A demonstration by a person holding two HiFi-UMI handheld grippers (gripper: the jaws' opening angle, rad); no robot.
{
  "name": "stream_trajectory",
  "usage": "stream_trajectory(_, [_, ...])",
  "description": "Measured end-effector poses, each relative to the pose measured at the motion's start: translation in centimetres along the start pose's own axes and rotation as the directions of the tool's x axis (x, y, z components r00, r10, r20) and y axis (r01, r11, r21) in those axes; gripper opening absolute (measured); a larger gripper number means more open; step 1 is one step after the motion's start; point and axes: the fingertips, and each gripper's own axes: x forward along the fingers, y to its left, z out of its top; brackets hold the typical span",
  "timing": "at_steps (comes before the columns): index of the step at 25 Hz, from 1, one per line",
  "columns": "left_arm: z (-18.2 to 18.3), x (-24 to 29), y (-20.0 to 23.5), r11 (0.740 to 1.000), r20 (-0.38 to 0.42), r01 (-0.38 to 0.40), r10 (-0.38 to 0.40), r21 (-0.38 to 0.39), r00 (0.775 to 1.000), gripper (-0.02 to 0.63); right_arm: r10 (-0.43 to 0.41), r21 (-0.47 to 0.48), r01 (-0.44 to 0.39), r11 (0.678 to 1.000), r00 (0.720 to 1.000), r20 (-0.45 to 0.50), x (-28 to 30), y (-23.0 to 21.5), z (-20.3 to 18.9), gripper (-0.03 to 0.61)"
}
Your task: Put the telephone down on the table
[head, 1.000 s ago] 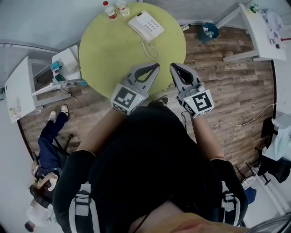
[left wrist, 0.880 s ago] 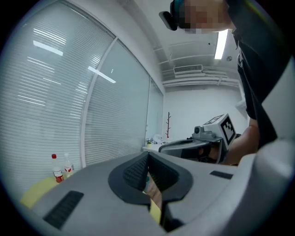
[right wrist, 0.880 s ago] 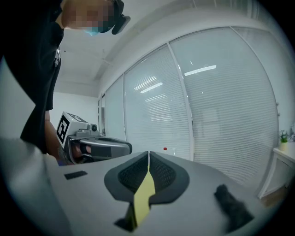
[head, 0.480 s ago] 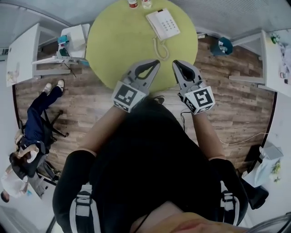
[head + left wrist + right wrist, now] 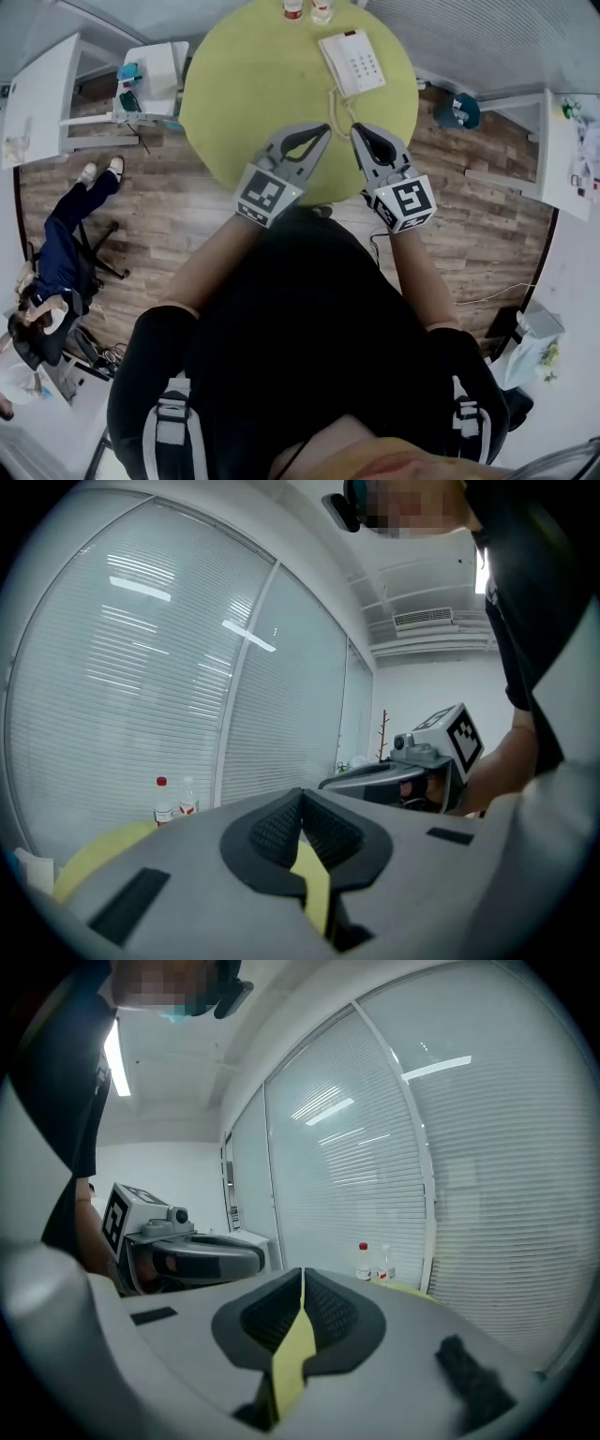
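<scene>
A white telephone (image 5: 352, 61) lies on the far right part of the round yellow-green table (image 5: 253, 84), its coiled cord (image 5: 335, 103) trailing toward me. My left gripper (image 5: 324, 130) and right gripper (image 5: 355, 131) hover side by side over the table's near edge, just short of the cord. Both are shut with nothing between the jaws. In the left gripper view the pads (image 5: 281, 825) meet at the tip, and the right gripper (image 5: 412, 771) shows beside them. The right gripper view shows its own tip (image 5: 302, 1275) closed too, with the left gripper (image 5: 178, 1246) alongside.
Two small bottles (image 5: 293, 8) stand at the table's far edge, also seen as bottles (image 5: 164, 801) and bottles (image 5: 363, 1260). A small white stand (image 5: 155, 75) and white desk (image 5: 37, 94) are left, another desk (image 5: 562, 131) right. A seated person (image 5: 56, 262) is on the left.
The table and telephone have shifted right and slightly nearer in the head view as I turned. Both grippers stayed shut and edged closer to the cord.
</scene>
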Motion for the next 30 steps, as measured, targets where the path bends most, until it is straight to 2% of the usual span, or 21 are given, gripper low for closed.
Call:
stream_trajectory(8, [-0.9, 1.8, 5.3, 1.000, 0.010, 0.010, -0.010, -0.018, 1.000, 0.011, -0.030, -0.003, 0.029, 1.000, 0.996, -0.087, 5.7, -2.1, -1.1, 0.020])
stream_trajectory(15, [-2.6, 4.6, 8.4, 0.999, -0.015, -0.007, 0.006, -0.045, 1.000, 0.011, -0.069, 0.021, 0.074, 0.997, 0.980, -0.189, 9.1, -6.4, -3.3, 0.020])
stream_trajectory(22, [-4.7, 7.6, 12.7, 0.990, -0.028, -0.116, 0.114, -0.078, 0.993, 0.011, -0.017, 0.034, 0.029, 0.999, 0.948, -0.317, 13.0, -10.9, -7.2, 0.021])
stream_trajectory(30, [-7.8, 10.6, 15.5, 0.965, -0.049, -0.240, 0.236, -0.109, 0.970, 0.011, 0.018, 0.013, -0.014, 1.000, 0.891, -0.453, 16.6, -14.9, -12.3, 0.045])
